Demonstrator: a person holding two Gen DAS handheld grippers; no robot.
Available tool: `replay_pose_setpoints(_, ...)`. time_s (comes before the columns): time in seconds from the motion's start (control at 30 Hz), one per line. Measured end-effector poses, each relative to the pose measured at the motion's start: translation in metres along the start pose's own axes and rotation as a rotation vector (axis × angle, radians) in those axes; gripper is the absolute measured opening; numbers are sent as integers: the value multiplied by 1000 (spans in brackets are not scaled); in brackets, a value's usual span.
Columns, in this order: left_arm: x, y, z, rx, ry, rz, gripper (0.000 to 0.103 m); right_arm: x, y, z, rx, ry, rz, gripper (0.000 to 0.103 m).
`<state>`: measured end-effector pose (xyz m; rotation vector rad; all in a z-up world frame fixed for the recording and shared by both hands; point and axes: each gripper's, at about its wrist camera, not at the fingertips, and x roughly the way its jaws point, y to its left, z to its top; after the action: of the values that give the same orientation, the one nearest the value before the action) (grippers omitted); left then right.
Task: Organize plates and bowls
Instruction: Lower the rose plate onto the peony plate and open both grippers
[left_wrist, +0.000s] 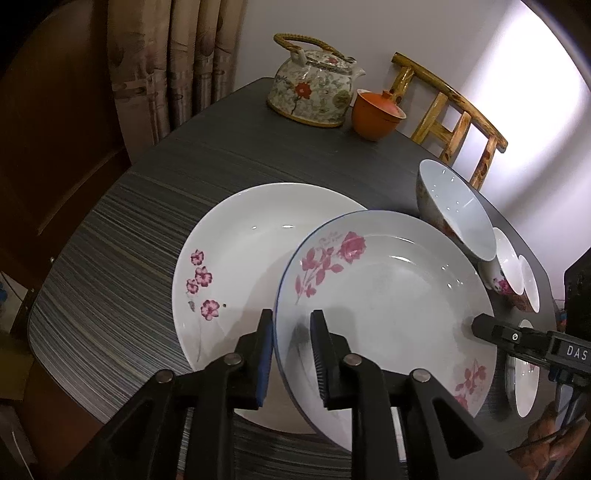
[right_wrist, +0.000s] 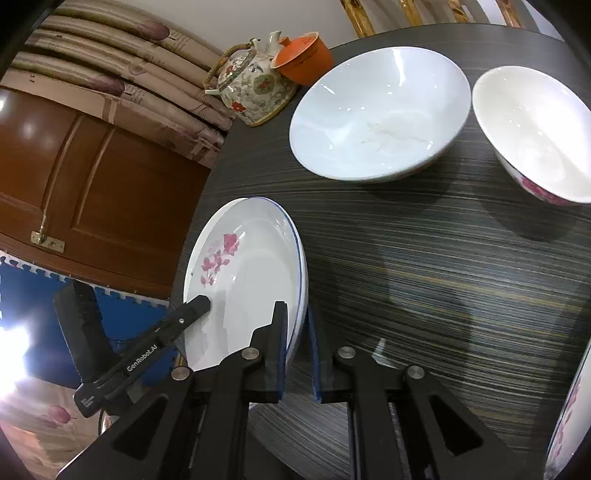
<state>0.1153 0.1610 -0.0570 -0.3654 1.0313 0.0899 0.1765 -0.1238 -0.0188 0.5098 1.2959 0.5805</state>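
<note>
Dark striped table (left_wrist: 122, 236), curtain + wood door behind, wooden chair (left_wrist: 454, 122) at the far edge.

Biggest first: plain-rim plate (left_wrist: 236, 251) w/ small pink blossoms lies flat on the table. Blue-rim plate (left_wrist: 388, 306) w/ pink rose sits partly over it, tilted, right side higher, offset toward the bowls, so stack isn't seated yet. It's round, so no real long axis; face points up and slightly left.

Left gripper (left_wrist: 291, 350): tongs narrow, straddling the blue-rim plate's near-left rim, visible gap at the pads, so looks released, not clamped. Right gripper (right_wrist: 297, 347): tongs nearly closed, pinched on the same plate's opposite rim.

Bowls: large bowl (right_wrist: 376, 114), medium bowl (right_wrist: 535, 133) and at least one smaller bowl (left_wrist: 530, 278) in a loose row, not nested. Teapot (left_wrist: 314, 88) and orange lidded cup (left_wrist: 376, 112) at the back, not involved.

Progress est: early-mid. Plates nearly stacked; left: centre/lower top plate, nest bowls.
</note>
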Motion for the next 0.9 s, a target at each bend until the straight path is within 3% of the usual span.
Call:
replay_pose_setpoints(0.17,-3,3,3,-6,-12,17,30,3,9,1,-5,5,-5,13)
replay_pose_setpoints(0.27,-8,7,5,-26,-22,47,42,4,12,1,-11,5,-4,14)
replay_pose_setpoints(0.57,-27,13,12,-33,-95,92,42,9,24,2,-22,15,-18,17)
replay_pose_setpoints(0.9,-24,4,11,24,-80,92,42,24,36,0,-24,30,-17,14)
